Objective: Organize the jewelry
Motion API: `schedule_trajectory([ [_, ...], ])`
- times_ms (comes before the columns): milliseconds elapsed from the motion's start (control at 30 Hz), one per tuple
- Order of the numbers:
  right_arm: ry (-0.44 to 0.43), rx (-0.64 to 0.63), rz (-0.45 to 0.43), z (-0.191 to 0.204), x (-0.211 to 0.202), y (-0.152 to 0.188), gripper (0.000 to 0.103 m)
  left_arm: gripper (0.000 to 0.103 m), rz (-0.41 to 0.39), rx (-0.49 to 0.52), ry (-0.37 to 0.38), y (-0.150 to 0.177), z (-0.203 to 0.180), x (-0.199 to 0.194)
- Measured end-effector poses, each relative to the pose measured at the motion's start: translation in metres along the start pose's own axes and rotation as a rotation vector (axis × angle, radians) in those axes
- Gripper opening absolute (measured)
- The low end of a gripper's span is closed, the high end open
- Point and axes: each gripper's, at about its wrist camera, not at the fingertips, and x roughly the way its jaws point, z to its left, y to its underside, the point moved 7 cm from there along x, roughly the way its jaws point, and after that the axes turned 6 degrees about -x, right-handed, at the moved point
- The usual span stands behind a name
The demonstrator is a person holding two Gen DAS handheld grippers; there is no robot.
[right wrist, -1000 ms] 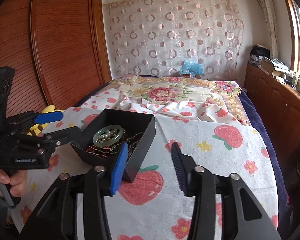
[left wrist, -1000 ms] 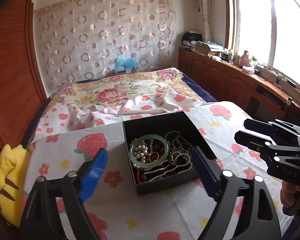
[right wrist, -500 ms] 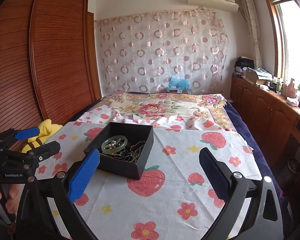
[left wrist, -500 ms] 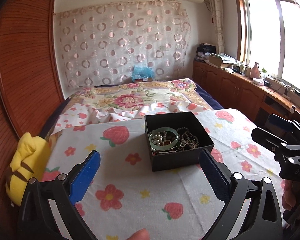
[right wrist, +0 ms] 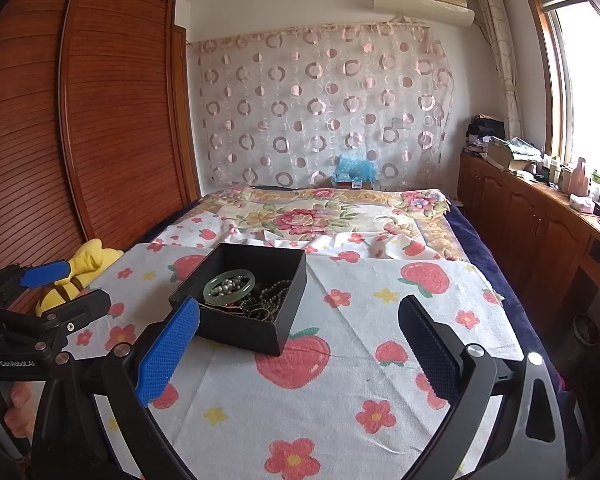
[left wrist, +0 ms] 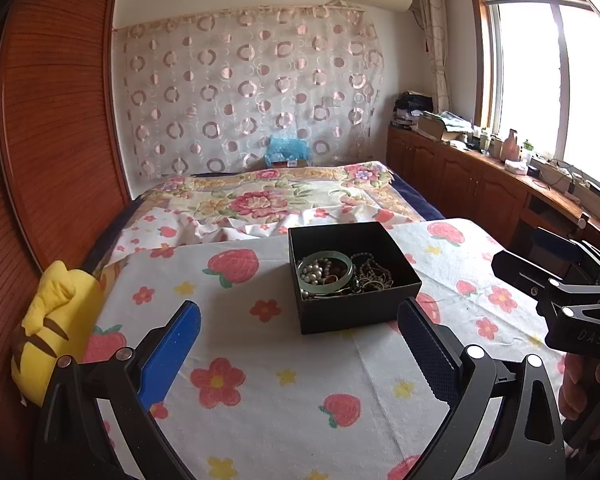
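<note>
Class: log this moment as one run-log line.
left gripper: open, empty | right gripper: open, empty | black box: on cloth, holds green bangle, pearls, chains

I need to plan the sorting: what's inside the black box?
Inside the box: a green bangle, pearl beads within it, and tangled dark chains. Anything beneath the pile is hidden.

a bed point(left wrist: 412, 196) bears a strawberry-print cloth point(left wrist: 284, 380), on which a black box point(left wrist: 356, 312) rests.
</note>
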Motion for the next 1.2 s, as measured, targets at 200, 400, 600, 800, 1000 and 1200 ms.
schedule_trajectory([
  [200,0.001,0.0,0.0,0.0,0.0,0.0,0.1,0.095,-0.001,0.0,-0.001,0.0,0.0,0.0],
  [400,0.003,-0.001,-0.001,0.0,0.0,0.0,0.1,0.095,-0.013,-0.009,0.001,0.0,-0.004,-0.005],
  [600,0.002,-0.001,0.0,0.0,0.0,0.001,0.1,0.095,-0.023,-0.013,0.002,-0.003,-0.005,-0.009],
  [800,0.002,0.0,-0.001,-0.001,0.0,0.001,0.1,0.095,-0.026,-0.013,0.003,-0.003,-0.006,-0.011],
  [1000,0.002,-0.001,-0.002,-0.001,0.0,0.001,0.1,0.095,-0.028,-0.013,0.003,-0.003,-0.007,-0.011],
  [1200,0.003,-0.001,-0.003,0.0,-0.001,0.001,0.1,0.095,-0.028,-0.014,0.004,-0.003,-0.007,-0.011],
])
